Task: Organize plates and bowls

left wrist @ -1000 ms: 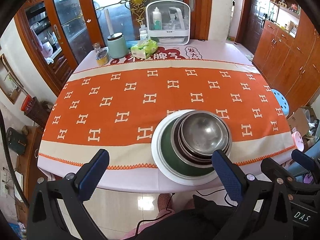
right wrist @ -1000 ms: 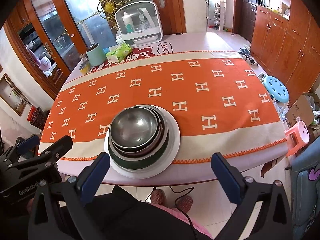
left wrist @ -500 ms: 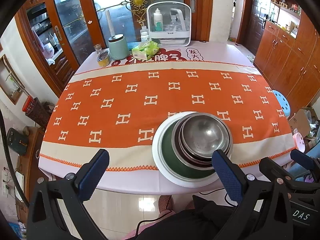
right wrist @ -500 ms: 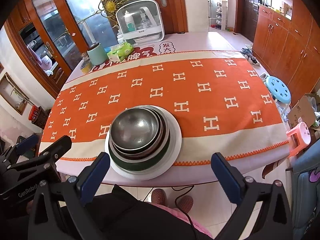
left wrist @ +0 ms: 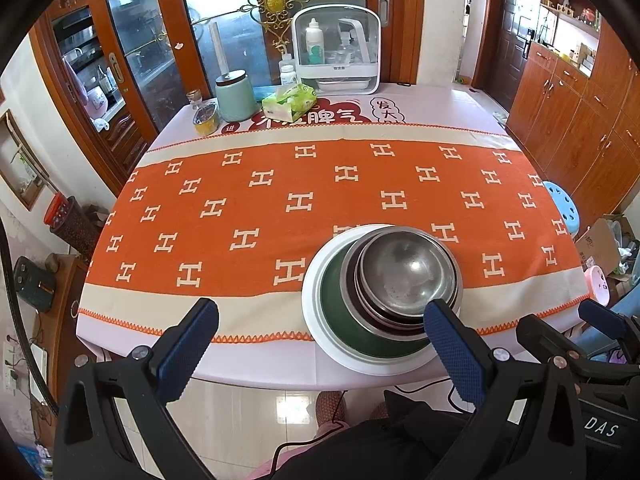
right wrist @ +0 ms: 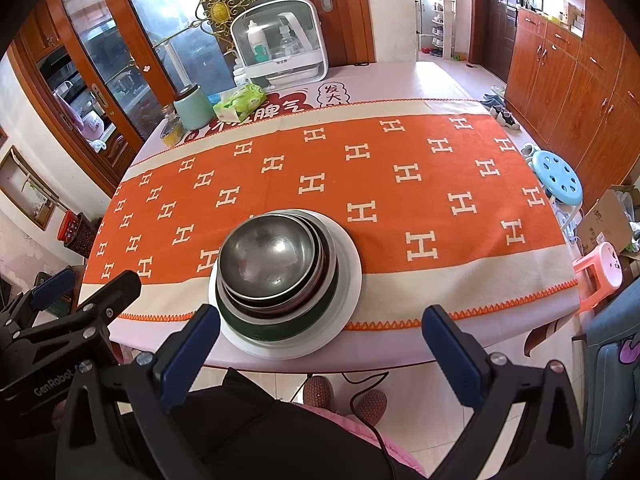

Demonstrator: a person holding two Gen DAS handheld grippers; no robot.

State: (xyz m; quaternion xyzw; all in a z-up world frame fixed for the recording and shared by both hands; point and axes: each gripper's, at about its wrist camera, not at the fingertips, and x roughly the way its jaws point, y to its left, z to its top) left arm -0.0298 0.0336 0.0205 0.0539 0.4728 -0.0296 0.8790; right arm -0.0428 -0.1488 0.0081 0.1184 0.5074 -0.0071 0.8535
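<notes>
Bowls (left wrist: 408, 270), steel, are sitting nested on a green dish atop a white plate (left wrist: 316, 312) at the counter's (left wrist: 248, 364) near edge. Left tool (left wrist: 320, 344) and right tool (right wrist: 320, 344) are hovering short of it, both spread wide, holding nothing.

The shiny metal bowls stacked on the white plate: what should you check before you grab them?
1. Left gripper open and holding nothing: ok.
2. Right gripper open and holding nothing: ok.
3. Shiny metal bowls nested inside one another, in the dark green bowl on the white plate: ok.
4. White plate fully on the table: not ok, its near rim sits very close to the edge.
5. Orange patterned cloth around the stack free of other things: ok.
6. Exact number of bowls: cannot tell.
</notes>
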